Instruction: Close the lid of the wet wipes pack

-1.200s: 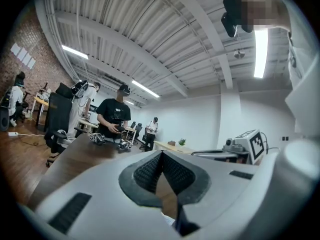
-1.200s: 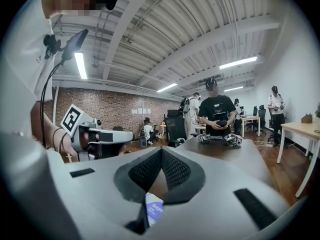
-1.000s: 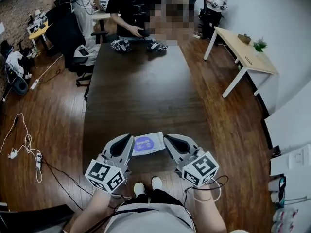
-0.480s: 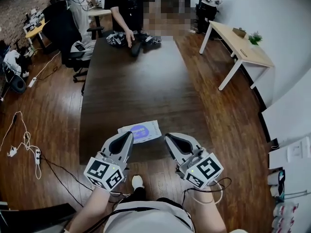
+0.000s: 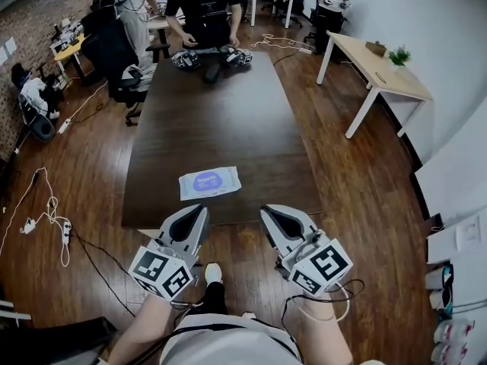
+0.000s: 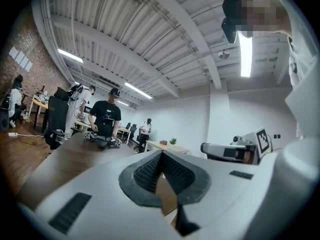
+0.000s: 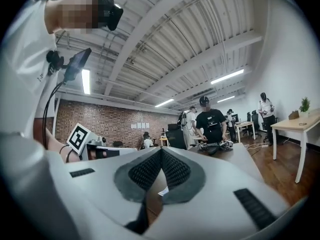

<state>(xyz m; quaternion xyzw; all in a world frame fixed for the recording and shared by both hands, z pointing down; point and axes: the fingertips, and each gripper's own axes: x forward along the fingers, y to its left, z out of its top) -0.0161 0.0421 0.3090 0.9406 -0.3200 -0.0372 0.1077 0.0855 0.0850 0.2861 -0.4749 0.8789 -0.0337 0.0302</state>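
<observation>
The wet wipes pack (image 5: 209, 182), white with a purple oval label, lies flat on the dark wooden table (image 5: 228, 120) close to its near edge. Nothing touches it, and its lid looks flat from the head view. My left gripper (image 5: 201, 211) and right gripper (image 5: 267, 212) hover side by side short of the table's near edge, over the floor. Both point level toward the table. In the left gripper view the left gripper's (image 6: 161, 154) ribbed pads meet with nothing between them. The right gripper (image 7: 161, 150) is likewise shut and empty.
At the table's far end a person (image 5: 204, 6) stands over another pair of grippers (image 5: 211, 58). A light desk (image 5: 384, 78) with a small plant stands at the right. Office chairs (image 5: 125, 74) and floor cables (image 5: 49, 211) lie to the left.
Both grippers have drawn back from beside the pack, which now lies on the table well ahead of their tips. The jaws stayed shut.
</observation>
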